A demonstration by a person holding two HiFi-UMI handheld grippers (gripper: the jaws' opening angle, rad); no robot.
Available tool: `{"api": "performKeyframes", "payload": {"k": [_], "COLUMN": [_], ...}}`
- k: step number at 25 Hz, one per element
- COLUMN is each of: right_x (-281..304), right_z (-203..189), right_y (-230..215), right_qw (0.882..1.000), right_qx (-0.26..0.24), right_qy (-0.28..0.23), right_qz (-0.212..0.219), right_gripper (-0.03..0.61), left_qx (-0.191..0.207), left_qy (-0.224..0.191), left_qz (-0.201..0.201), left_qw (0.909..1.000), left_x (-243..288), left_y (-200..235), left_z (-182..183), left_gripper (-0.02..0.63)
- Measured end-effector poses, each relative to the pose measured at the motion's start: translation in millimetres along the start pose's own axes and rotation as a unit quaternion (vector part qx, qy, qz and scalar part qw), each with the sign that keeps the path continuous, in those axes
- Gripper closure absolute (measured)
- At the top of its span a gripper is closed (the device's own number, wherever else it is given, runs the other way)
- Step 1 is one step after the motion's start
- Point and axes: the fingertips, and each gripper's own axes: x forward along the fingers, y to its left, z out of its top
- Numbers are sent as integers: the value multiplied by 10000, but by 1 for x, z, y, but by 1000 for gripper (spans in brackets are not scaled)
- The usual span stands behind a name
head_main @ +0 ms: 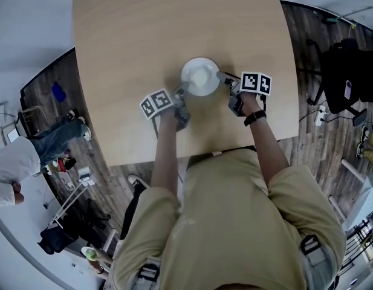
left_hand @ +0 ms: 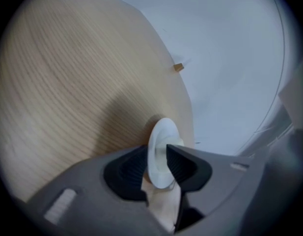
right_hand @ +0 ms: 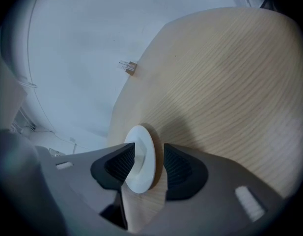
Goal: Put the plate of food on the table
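- Both arms of the person reach forward over the desk (head_main: 126, 41), the forearms almost parallel and the elbows near the body.
- The left hand (head_main: 174, 112) holds the left claw (head_main: 181, 92) pointing forward and sloping down; its marker cube (head_main: 157, 103) sits just behind the jaws.
- The right hand (head_main: 242, 103) holds the right claw (head_main: 223, 75) at a similar slope. It has its own marker cube (head_main: 256, 83) on top and a dark band (head_main: 255, 117) on the wrist behind it.
- The plate (head_main: 200, 76) is white and round. It lies flat on the desk between the two claws, its left rim at the left claw and its right rim at the right claw.
- In the left gripper view, the left claw (left_hand: 158, 154) is open by a moderate gap. The rim of the plate (left_hand: 162, 131) stands between the two ribbed pads, close to both, and is not squeezed.
- Ahead of this claw is the desk (left_hand: 68, 82), and a dark shadow lies just beside the plate.
- In the right gripper view, the right claw (right_hand: 149, 157) is wide open. The rim of the plate (right_hand: 141, 137) lies against or very near one pad, and a clear strip of the desk (right_hand: 230, 82) shows between the rim and the other pad.
- Neither claw grips the plate.
- What lies in the plate I cannot make out; its middle looks only white.
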Motion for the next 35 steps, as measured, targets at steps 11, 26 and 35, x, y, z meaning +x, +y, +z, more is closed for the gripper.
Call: {"api": "performKeyframes", "payload": {"k": [11, 26, 35], "right_x": [-37, -117, -174], "right_z": [-16, -48, -81], "right_y": [8, 106, 165], "right_qw": [9988, 9393, 8931], "right_qx": [-455, -3161, -3899], "right_qy": [-159, -1326, -2239], "right_qz": [-37, -127, -107], "right_gripper": [393, 420, 420], "left_qx": [77, 2865, 4375], "left_qy": [-415, -1067, -1647], "left_qz": [-281, -374, -524], "left_qw": [9987, 9514, 8824], "left_x": [-38, -147, -208], "left_y": [-15, -83, -137], "left_z": [-5, -27, -60], "left_gripper": [425, 451, 457]}}
